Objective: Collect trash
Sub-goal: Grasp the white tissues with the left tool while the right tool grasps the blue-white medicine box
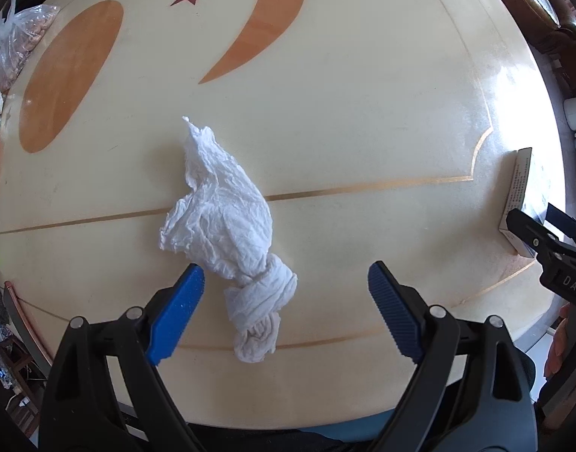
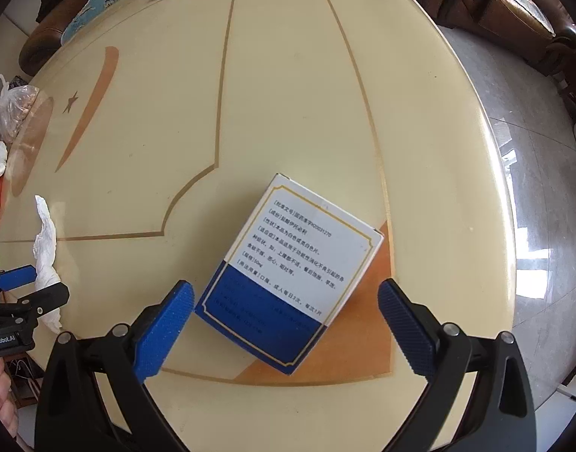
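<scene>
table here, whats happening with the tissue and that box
A person holds a gripper in each hand over a round table, clearing trash. The left gripper is open, its blue pads either side of a crumpled white tissue, not yet gripping it. The right gripper is open too, straddling a blue and white box lying flat near the table's edge. Nothing has been picked up yet.

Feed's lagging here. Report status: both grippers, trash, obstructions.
Left gripper open over crumpled tissue. Right gripper open over white-and-blue box. Nothing held. Nothing in the way.
</scene>
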`<state>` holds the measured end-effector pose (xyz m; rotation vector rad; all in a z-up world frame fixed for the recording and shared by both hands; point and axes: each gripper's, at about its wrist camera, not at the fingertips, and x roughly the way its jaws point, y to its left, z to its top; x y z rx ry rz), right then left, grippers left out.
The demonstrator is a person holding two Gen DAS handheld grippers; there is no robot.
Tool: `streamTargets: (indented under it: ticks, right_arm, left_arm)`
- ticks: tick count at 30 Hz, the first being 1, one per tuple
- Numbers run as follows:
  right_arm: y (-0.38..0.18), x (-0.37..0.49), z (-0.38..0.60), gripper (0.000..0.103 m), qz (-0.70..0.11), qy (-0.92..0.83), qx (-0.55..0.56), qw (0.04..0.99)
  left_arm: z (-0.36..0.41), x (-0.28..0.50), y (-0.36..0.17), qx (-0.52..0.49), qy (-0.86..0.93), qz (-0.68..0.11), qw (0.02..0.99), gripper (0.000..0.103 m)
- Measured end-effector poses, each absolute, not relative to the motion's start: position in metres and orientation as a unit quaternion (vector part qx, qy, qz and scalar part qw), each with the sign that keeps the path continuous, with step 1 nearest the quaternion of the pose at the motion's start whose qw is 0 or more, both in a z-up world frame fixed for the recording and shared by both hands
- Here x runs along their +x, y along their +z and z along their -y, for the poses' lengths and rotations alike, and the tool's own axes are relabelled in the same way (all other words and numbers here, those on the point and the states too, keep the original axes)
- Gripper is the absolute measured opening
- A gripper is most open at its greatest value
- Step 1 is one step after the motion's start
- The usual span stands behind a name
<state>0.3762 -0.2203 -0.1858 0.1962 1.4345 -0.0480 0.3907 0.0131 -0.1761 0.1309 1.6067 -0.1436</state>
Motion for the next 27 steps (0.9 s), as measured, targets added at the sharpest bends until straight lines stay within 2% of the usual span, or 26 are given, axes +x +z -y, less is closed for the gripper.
streamTargets:
  ticks: [5,10,14,16,21,23,27]
  right_arm:
    - [-0.187,0.378,0.207,0.095,-0.646,-0.036,0.058,0.76]
    - [-0.186,0.369,0.2,0.081,-0.632,-0.035,0.029,0.774]
    - [-0.183,0.365,0.2,0.074,-0.627,-0.028,0.03,0.778]
    - [-0.182,0.361,0.199,0.07,-0.625,-0.015,0.025,0.78]
    - [-0.174,0.35,0.199,0.07,-0.618,0.014,0.023,0.786]
    - [-0.169,0.346,0.198,0.07,-0.612,0.021,0.021,0.79]
    - [-0.157,0.336,0.198,0.069,-0.604,0.029,0.004,0.797]
  left_arm:
    - [-0.007,0.395,-0.187,0.068,-0.06,-0.724,0.683,0.087]
    - [-0.002,0.395,-0.191,0.062,-0.059,-0.727,0.681,0.087]
    - [-0.003,0.396,-0.19,0.065,-0.062,-0.724,0.684,0.084]
    - [0.007,0.397,-0.186,0.07,-0.066,-0.721,0.687,0.078]
    - [0.012,0.392,-0.177,0.084,-0.078,-0.714,0.691,0.039]
    - [0.014,0.39,-0.176,0.088,-0.082,-0.713,0.69,0.029]
    - [0.02,0.383,-0.173,0.092,-0.088,-0.71,0.692,0.025]
